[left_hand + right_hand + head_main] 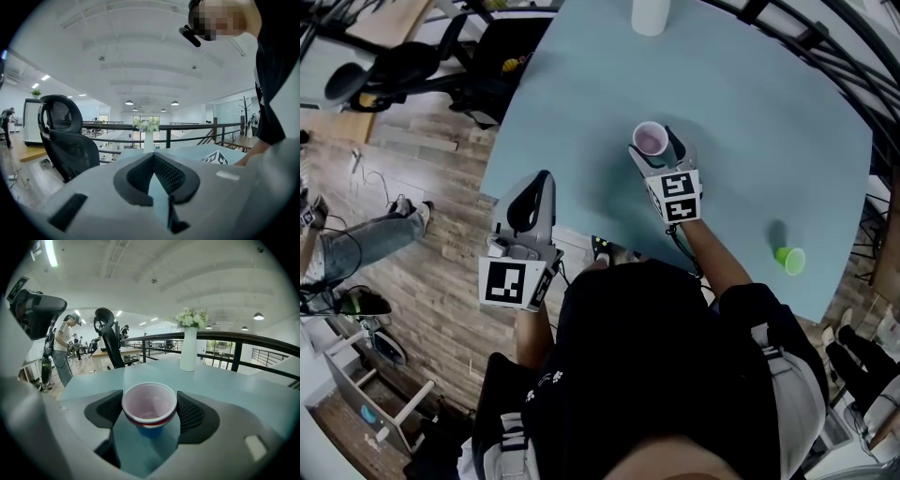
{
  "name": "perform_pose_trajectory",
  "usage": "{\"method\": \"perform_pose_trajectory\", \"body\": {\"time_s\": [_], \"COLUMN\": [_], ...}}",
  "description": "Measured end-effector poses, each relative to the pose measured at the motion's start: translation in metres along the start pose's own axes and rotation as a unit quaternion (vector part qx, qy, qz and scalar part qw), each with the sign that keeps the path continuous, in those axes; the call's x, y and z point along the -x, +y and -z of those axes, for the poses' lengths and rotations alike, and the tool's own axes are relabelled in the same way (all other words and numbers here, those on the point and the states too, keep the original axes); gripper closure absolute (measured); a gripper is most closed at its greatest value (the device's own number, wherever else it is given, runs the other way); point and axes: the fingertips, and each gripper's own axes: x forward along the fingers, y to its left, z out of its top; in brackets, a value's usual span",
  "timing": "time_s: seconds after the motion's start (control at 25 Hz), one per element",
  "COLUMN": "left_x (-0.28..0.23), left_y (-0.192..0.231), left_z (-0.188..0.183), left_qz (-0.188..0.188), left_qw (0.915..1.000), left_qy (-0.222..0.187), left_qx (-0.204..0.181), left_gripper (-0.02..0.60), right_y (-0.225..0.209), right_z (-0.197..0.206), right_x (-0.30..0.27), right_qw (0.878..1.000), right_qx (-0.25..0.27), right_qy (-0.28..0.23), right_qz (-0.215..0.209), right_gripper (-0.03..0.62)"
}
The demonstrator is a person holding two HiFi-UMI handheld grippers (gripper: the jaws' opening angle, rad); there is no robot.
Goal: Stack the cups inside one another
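Gripping a nested stack of cups, the right tongs hold it upright over the middle of the table, one pad at each side of it near the rim. Whether its base rests on the surface or hangs just above it cannot be told. The left tongs are clenched on nothing, tips pressed together, off the near-left edge of the table. A green cup lies on its side near the right edge, well apart from the stack, and looks to be the one not yet nested. The main risk, as I judge it, sits there: a round cup on its side close to an edge could roll off if a pad nudges it before catching it. Thin plastic may also buckle or pop free under a hard squeeze. The stack is gripped high up, so a cup pressed in off-centre could tilt it or push it down through the pads. The vase at the far edge is well clear of all this. Counted: four cups, three in the stack (pink inside red inside blue) plus the green one; one vase with flowers; two tongs.
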Motion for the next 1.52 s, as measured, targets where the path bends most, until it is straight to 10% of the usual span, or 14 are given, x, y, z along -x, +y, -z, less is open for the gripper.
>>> {"method": "perform_pose_trajectory", "body": {"time_s": [0.52, 0.84, 1.52], "left_x": [0.005, -0.037, -0.101], "left_y": [0.012, -0.038, -0.178], "left_z": [0.001, -0.009, -0.011], "left_qz": [0.012, 0.109, 0.324], "left_qw": [0.9998, 0.9937, 0.9454], "left_qy": [-0.011, -0.025, -0.022], "left_qx": [0.009, -0.007, -0.03], "left_gripper": [0.589, 0.589, 0.589], "right_y": [0.008, -0.02, -0.09], "right_z": [-0.016, -0.048, -0.024], "right_x": [0.007, 0.069, 0.234], "right_qw": [1.0, 0.992, 0.944], "right_qx": [-0.015, -0.047, -0.103], "right_qy": [-0.022, -0.098, -0.185], "right_qz": [0.011, 0.062, 0.253], "right_gripper": [0.198, 0.215, 0.507]}}
